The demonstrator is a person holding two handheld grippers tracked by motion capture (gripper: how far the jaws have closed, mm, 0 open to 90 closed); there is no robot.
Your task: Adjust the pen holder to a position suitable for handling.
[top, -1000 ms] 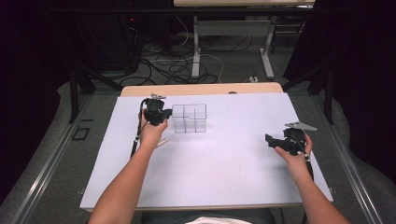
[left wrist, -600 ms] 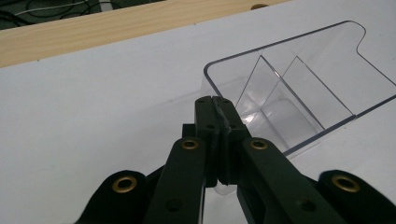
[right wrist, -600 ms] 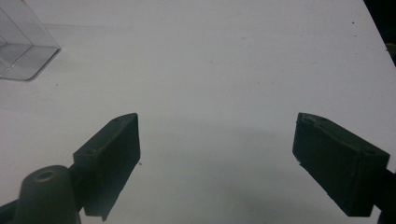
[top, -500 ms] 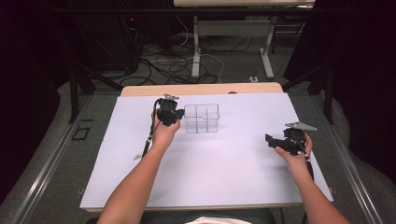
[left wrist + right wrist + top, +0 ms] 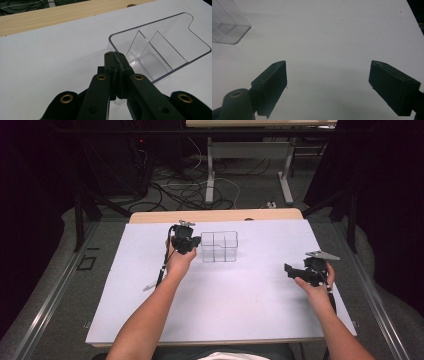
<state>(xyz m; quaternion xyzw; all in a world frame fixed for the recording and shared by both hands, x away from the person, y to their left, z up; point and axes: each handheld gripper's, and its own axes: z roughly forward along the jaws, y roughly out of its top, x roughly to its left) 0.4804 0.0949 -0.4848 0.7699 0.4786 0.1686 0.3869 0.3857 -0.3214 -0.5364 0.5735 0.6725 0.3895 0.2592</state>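
Note:
A clear plastic box (image 5: pixel 219 247) with inner dividers stands on the white table top (image 5: pixel 250 310), toward the back middle. My left gripper (image 5: pixel 194 243) is at the box's left side. In the left gripper view its jaws are pressed together over the near wall of the box (image 5: pixel 160 47), so the left gripper (image 5: pixel 115 54) is shut on that wall. My right gripper (image 5: pixel 291 269) hovers low over the table at the right, open, with nothing between its fingers. In the right gripper view (image 5: pixel 328 85) a corner of the box (image 5: pixel 227 26) shows at the upper left.
A wooden strip (image 5: pixel 215 216) runs along the table's back edge. Behind it, cables (image 5: pixel 185 190) and desk legs (image 5: pixel 210 170) stand on the floor. The left gripper's cable (image 5: pixel 161 270) trails along the forearm.
The left gripper and the clear box have shifted together to the right along the back of the table. The right gripper has stayed in place, open.

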